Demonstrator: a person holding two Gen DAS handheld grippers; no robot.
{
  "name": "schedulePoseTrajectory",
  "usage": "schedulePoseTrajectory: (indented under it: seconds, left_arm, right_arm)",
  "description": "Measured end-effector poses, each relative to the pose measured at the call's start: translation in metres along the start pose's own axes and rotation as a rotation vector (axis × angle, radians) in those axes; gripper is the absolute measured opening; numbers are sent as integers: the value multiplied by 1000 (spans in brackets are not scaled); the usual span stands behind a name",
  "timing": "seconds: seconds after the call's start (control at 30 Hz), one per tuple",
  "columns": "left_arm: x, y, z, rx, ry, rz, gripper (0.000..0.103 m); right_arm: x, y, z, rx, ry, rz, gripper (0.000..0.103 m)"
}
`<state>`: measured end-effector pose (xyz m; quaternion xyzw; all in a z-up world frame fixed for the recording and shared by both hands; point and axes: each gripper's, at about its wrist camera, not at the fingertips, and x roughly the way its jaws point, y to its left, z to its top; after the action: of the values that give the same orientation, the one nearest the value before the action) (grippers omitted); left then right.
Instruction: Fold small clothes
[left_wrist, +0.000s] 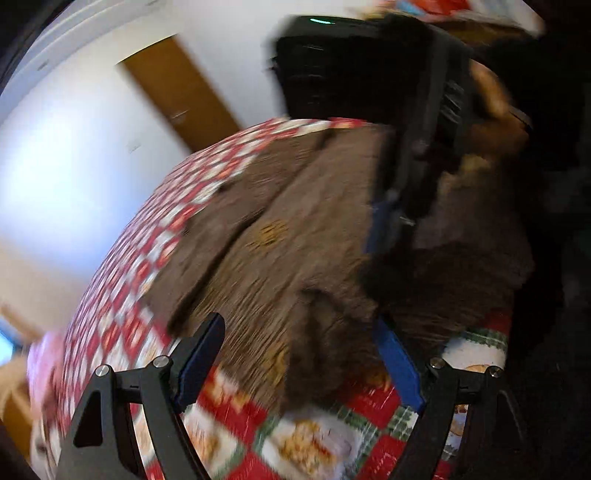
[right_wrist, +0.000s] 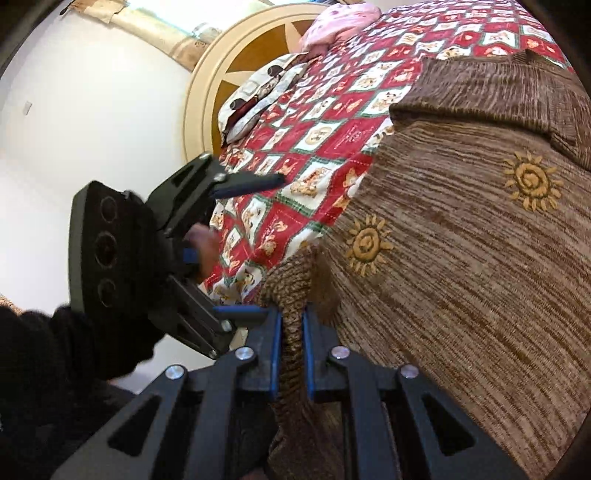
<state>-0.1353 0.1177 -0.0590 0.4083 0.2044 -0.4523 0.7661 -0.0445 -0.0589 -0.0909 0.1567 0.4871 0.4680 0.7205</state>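
Plain white wall (right_wrist: 92, 92) behind the bed, which has a cream round headboard (right_wrist: 207, 77) with brown panels, and there's a brown wooden door (left_wrist: 177, 92) off to the side.

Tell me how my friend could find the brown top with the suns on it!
Look at the bed with the red and white checked quilt. Spread on it is the brown top, a streaky knitted one whose edge is pinched in the right tool. Unlike the pink bundle and the patterned pillow further up, it has golden suns.
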Motion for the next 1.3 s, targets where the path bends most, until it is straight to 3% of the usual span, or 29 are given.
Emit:
schedulePoseTrajectory:
  seconds: [0.1, 0.3, 0.37, 0.43, 0.53, 0.6, 0.73, 0.87, 0.97, 1.07, 1.1, 1.2, 1.3]
  left_arm:
    - [16, -3, 5, 75, 18, -90, 83]
    - [20, -16, 14, 190, 9, -196, 83]
    - [21, -17, 10, 152, 13, -239, 69]
    - [28, -15, 5, 87, 40, -256, 37]
    - [41, -10, -8, -21, 97, -257, 21]
    - [44, -6, -14, -124, 96, -282, 16]
    - [38, -7, -11, -228, 38, -277, 16]
    - [50, -14, -3, -168, 78, -277, 16]
    - [62, -8, 3, -178, 99, -363, 17]
    - [60, -1, 2, -207, 110, -439, 32]
    - [58, -1, 3, -202, 109, -457, 43]
    - [49, -1, 8, -157, 79, -431, 62]
    - [49, 3, 11, -148, 64, -426, 66]
  right_arm:
    - [-3, 7, 1, -45, 27, 39, 14]
    - [6, 28, 5, -156, 109, 123, 15]
    - [6, 31, 7, -176, 107, 97, 18]
    - [3, 26, 9, -155, 90, 94, 22]
    - [-19, 7, 9, -72, 16, 77, 36]
    - [-43, -8, 6, -6, -77, 53, 45]
    - [-85, -41, -5, 154, -260, 12, 53]
    - [-109, -60, -15, 262, -384, -10, 53]
    - [-115, -61, -16, 284, -415, -24, 53]
    - [-115, -59, -14, 282, -407, -48, 53]
    - [-116, -58, -15, 282, -402, -60, 53]
    - [-118, -61, -21, 290, -399, -58, 53]
    - [-120, -63, -23, 289, -400, -60, 53]
